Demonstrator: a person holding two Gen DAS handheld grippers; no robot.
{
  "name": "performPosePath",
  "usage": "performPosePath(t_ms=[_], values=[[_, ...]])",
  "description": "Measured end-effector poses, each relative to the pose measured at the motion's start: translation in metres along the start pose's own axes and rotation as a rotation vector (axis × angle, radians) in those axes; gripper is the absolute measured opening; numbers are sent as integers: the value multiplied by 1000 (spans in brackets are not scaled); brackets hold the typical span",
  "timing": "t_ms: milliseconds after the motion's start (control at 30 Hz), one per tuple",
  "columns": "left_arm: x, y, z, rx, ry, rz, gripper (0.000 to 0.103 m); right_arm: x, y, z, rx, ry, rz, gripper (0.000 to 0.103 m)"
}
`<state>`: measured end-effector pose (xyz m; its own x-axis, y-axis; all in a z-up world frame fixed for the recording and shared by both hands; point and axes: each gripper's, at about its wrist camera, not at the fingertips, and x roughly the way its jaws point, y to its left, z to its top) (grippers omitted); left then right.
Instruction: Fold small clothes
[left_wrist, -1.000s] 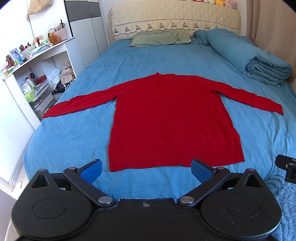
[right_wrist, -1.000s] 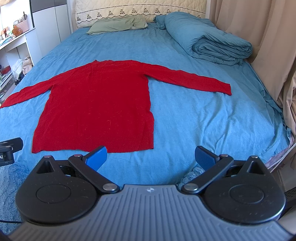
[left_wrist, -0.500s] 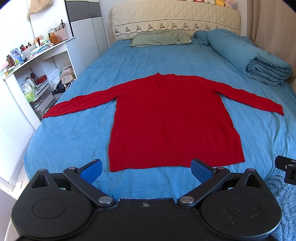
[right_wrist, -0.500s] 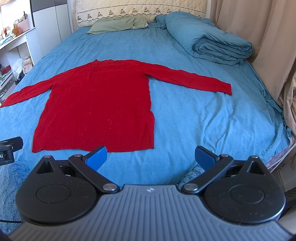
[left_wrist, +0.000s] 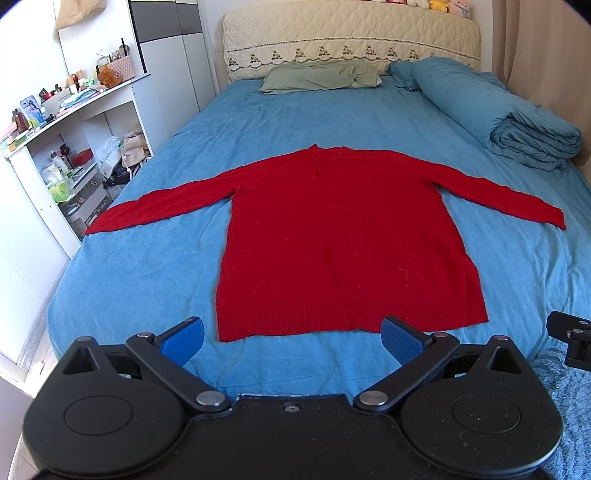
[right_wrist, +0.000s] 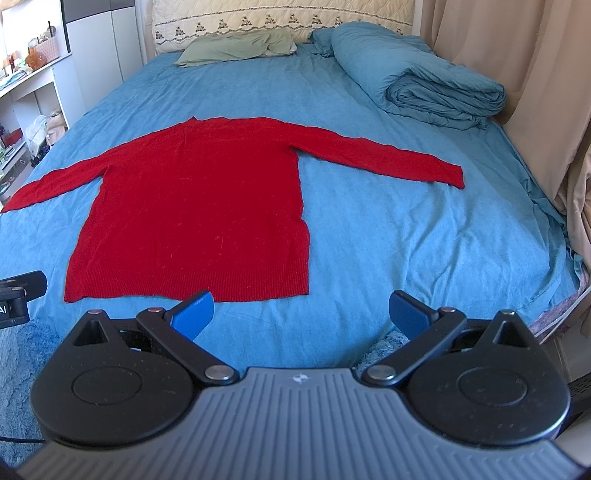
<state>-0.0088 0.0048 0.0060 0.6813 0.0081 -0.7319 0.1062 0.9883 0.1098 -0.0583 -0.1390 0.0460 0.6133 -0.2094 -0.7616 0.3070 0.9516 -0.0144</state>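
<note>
A red long-sleeved sweater (left_wrist: 340, 240) lies flat on the blue bed (left_wrist: 147, 266), sleeves spread left and right, hem toward me. It also shows in the right wrist view (right_wrist: 199, 221). My left gripper (left_wrist: 291, 338) is open and empty, hovering just short of the hem at the bed's near edge. My right gripper (right_wrist: 301, 314) is open and empty, near the hem's right corner, above bare sheet. Each gripper shows at the edge of the other's view.
A rolled blue duvet (left_wrist: 498, 118) lies at the far right of the bed, a green pillow (left_wrist: 321, 75) at the headboard. White shelves (left_wrist: 55, 147) with clutter stand left of the bed. Beige curtains (right_wrist: 535, 92) hang on the right. A blue rug (left_wrist: 569, 387) lies below.
</note>
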Motion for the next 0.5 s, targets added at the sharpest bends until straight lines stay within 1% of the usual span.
performPosePath(t_ms=[500], values=[[-1, 1, 1, -8, 0, -1, 103, 0, 3, -3, -2, 2, -1, 103]])
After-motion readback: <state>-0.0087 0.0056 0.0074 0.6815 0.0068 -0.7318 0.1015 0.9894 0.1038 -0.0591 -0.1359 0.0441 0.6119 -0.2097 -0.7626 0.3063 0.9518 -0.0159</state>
